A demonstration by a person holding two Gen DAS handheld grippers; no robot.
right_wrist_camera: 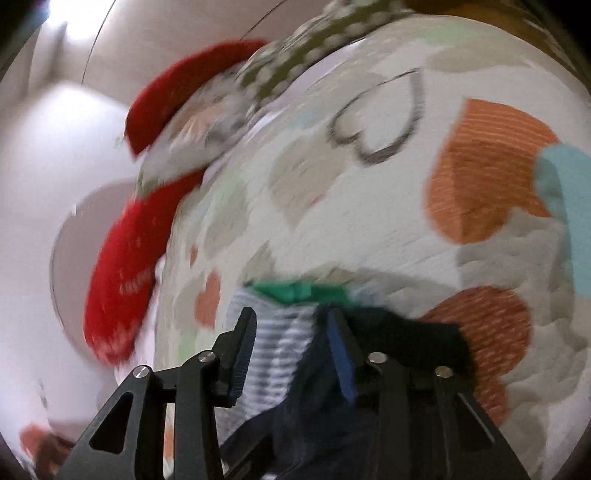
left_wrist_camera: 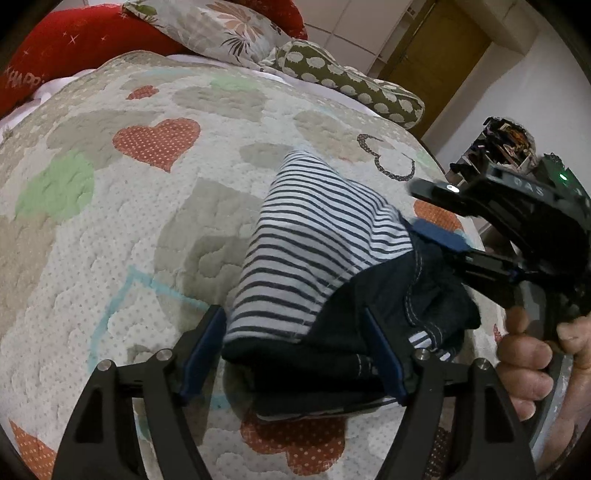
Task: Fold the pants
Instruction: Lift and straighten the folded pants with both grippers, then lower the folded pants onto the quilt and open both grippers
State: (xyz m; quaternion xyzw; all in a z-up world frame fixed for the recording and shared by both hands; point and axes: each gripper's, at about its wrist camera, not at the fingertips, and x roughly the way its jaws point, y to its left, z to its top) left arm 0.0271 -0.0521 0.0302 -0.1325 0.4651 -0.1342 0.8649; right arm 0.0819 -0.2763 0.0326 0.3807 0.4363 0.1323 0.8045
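Observation:
The pants (left_wrist_camera: 325,273) are dark denim with a striped navy-and-white lining, bunched and lifted off the quilt (left_wrist_camera: 110,221). My left gripper (left_wrist_camera: 295,354) has its jaws wide apart around the folded dark edge, with the cloth lying between them. My right gripper (left_wrist_camera: 439,240) comes in from the right, with its blue pads at the denim edge. In the blurred right wrist view my right gripper (right_wrist_camera: 291,354) has striped and dark cloth (right_wrist_camera: 280,350) between its fingers; a green label (right_wrist_camera: 295,290) shows just beyond.
The bed carries a heart-patterned quilt (right_wrist_camera: 369,206). Red pillows (left_wrist_camera: 74,40), a floral pillow (left_wrist_camera: 221,26) and an olive dotted pillow (left_wrist_camera: 351,81) lie at the head. A brown door (left_wrist_camera: 443,48) and a cluttered shelf (left_wrist_camera: 498,144) stand past the bed's right edge.

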